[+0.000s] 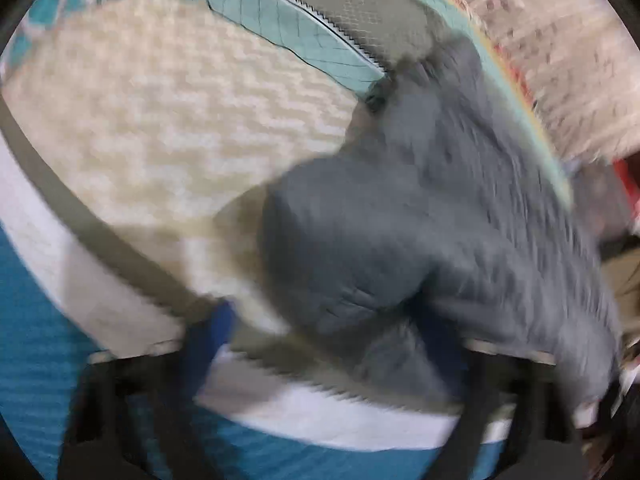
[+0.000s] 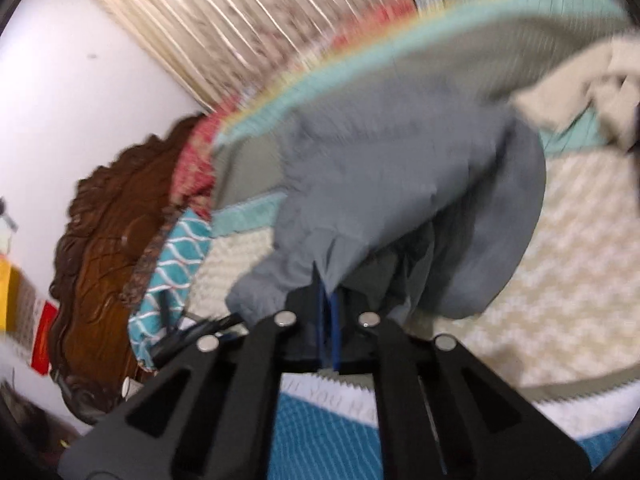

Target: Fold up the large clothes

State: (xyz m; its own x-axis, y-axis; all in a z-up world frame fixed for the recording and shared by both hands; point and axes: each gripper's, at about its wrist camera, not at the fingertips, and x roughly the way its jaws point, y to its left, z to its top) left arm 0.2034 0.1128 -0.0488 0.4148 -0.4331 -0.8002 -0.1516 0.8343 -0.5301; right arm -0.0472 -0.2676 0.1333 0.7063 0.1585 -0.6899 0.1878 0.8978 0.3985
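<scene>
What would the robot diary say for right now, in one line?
stage: lifting | right gripper: shut on grey garment | left gripper: open, beside it | bed: below

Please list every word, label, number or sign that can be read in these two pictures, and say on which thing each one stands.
"YOU" and then "HA", cut off: pale grey letters on the white band of the bedcover, just under the right hand-held gripper. A letter or two before "YOU" is too blurred to read.
Red and yellow items by the wall: any print is too blurred to read.
Grey garment: no readable text.
Left wrist view: no readable text.
</scene>
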